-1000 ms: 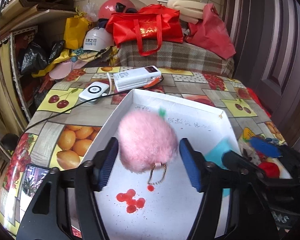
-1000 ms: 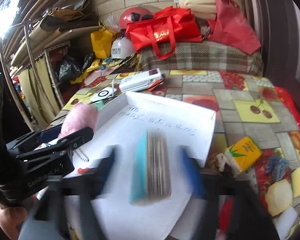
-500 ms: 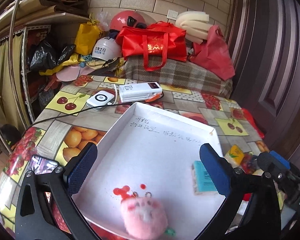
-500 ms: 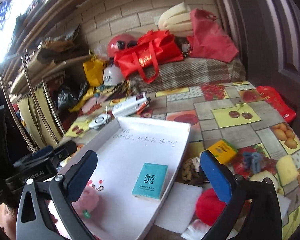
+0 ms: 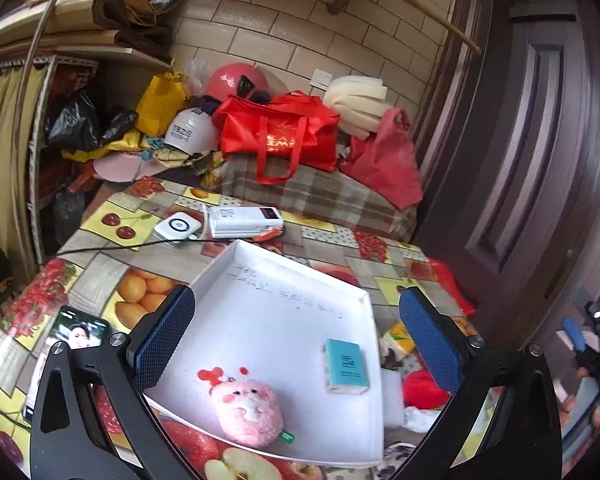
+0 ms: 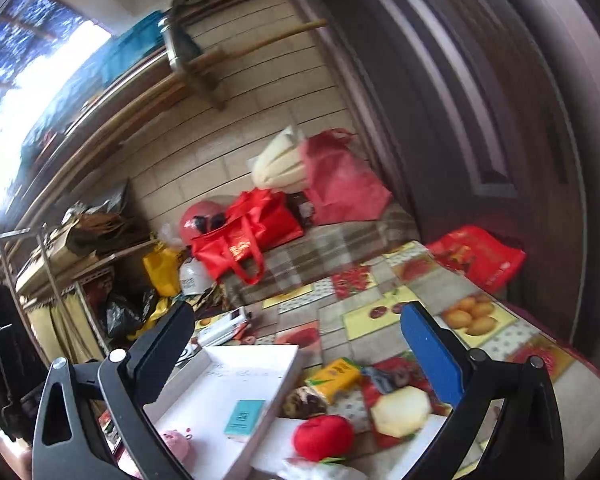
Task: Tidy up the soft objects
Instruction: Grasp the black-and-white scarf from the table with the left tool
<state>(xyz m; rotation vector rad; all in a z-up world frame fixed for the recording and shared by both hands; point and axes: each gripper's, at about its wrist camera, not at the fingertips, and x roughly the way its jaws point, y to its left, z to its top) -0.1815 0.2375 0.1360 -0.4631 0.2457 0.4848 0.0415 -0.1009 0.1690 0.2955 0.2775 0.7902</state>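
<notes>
A pink plush pig (image 5: 249,404) (image 6: 176,442) lies in the white tray (image 5: 284,292) (image 6: 256,356) near its front edge. A teal tissue pack (image 5: 345,365) (image 6: 245,417) lies flat in the tray to the pig's right. My left gripper (image 5: 296,332) is raised above the tray, open, with nothing between its blue pads. My right gripper (image 6: 298,352) is open and empty too, tilted, above the tray's right side. Right of the tray lie a red plush (image 6: 324,436) (image 5: 422,388), a yellow pack (image 6: 334,376), a pale sponge (image 6: 402,410) and a dark patterned piece (image 6: 302,400).
A phone (image 5: 66,352) lies at the table's left front. A white power bank (image 5: 244,222), a round charger (image 5: 178,229) and a black cable lie behind the tray. Red bags (image 5: 284,136) and helmets pile up beyond; a dark door (image 5: 540,160) stands on the right.
Both grippers opened: the left let the pink plush go and the right the teal pack, both into the tray. Both then pulled back and up; the right one rolled and swung right.
</notes>
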